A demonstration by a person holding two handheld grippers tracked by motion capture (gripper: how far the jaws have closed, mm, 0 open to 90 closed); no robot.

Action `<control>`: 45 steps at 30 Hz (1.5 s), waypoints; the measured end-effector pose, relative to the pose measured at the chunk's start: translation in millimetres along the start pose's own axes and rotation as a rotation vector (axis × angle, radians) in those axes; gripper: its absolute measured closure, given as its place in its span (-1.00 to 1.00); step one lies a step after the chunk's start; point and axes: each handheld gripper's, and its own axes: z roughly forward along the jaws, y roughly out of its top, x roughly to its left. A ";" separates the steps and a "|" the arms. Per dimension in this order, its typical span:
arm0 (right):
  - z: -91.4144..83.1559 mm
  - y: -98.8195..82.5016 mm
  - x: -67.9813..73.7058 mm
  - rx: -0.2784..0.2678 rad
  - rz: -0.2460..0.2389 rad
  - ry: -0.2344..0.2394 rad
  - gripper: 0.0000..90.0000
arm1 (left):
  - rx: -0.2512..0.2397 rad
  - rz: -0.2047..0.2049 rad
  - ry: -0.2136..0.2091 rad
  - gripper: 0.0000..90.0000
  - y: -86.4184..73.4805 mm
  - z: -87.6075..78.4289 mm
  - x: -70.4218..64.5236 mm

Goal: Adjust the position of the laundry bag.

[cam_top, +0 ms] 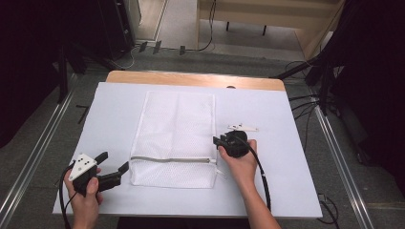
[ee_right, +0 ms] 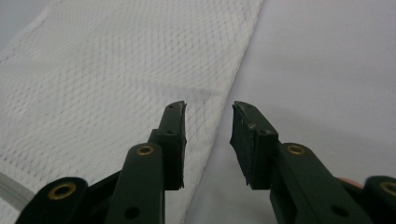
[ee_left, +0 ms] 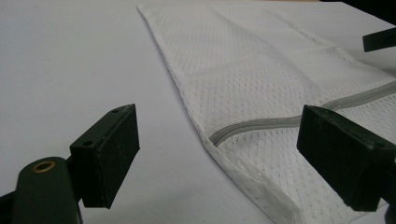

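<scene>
So we've got a white mesh laundry bag [cam_top: 174, 138] lying flat in the middle of the white table cover [cam_top: 286, 186]. Its long axis runs straight away from us, 6 to 12 o'clock in the high view, and the grey zipper [cam_top: 172, 160] crosses it from 9 to 3 o'clock near the end closest to us. The zipper pull [cam_top: 213, 161] sits at the 3 o'clock end of that line, right at the bag's edge.

Our left gripper [cam_top: 114, 168] sits at about 8 o'clock on the table, just off the bag's near left corner, pointing toward 2 o'clock. Its jaws are spread wide; in the left gripper view the bag's corner lies between them, but the pads aren't pressing on it.

Our right gripper [cam_top: 218, 141] is at the bag's 3 o'clock edge, just above the zipper's end, pointing toward 9 o'clock. In the right gripper view its jaws stand only partly apart, with the bag's edge below the gap and nothing pinched.

A small white clip-like piece [cam_top: 242, 128] lies on the cover at 1 o'clock of the right hand [cam_top: 241, 164], well apart from the bag.
</scene>
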 end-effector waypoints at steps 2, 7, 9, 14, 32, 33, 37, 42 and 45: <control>4.0 0.2 0.5 0.015 0.020 -0.001 0.49 | 0.006 0.007 0.000 -0.71 -0.1 0.4 -0.5; 9.3 -1.6 4.1 0.056 0.050 -0.006 0.49 | 0.004 -0.002 -0.005 -0.71 0.0 0.8 -0.3; 9.6 -2.5 4.1 0.070 0.065 -0.012 0.49 | 0.002 -0.010 -0.014 -0.71 0.0 0.2 -0.2; 5.6 -4.0 8.0 0.091 0.088 -0.003 0.50 | 0.005 -0.010 -0.013 -0.71 -0.1 0.4 -0.9; 3.6 -8.2 18.9 0.161 0.072 -0.068 1.00 | 0.013 -0.017 -0.013 -0.71 -0.6 1.5 -1.1; 2.2 -8.2 18.5 0.156 0.065 -0.069 1.00 | 0.013 -0.018 -0.013 -0.71 -0.7 1.4 -1.0; -5.4 -7.6 16.5 0.131 0.040 -0.083 1.00 | 0.014 -0.022 -0.011 -0.70 -0.8 1.4 -0.3; -14.6 -8.4 7.8 0.117 0.039 -0.095 1.00 | 0.015 -0.020 -0.013 -0.70 -0.8 1.2 -0.4; -22.2 -10.7 -1.1 0.108 0.049 -0.104 1.00 | 0.015 -0.018 -0.012 -0.70 -1.0 2.0 -1.2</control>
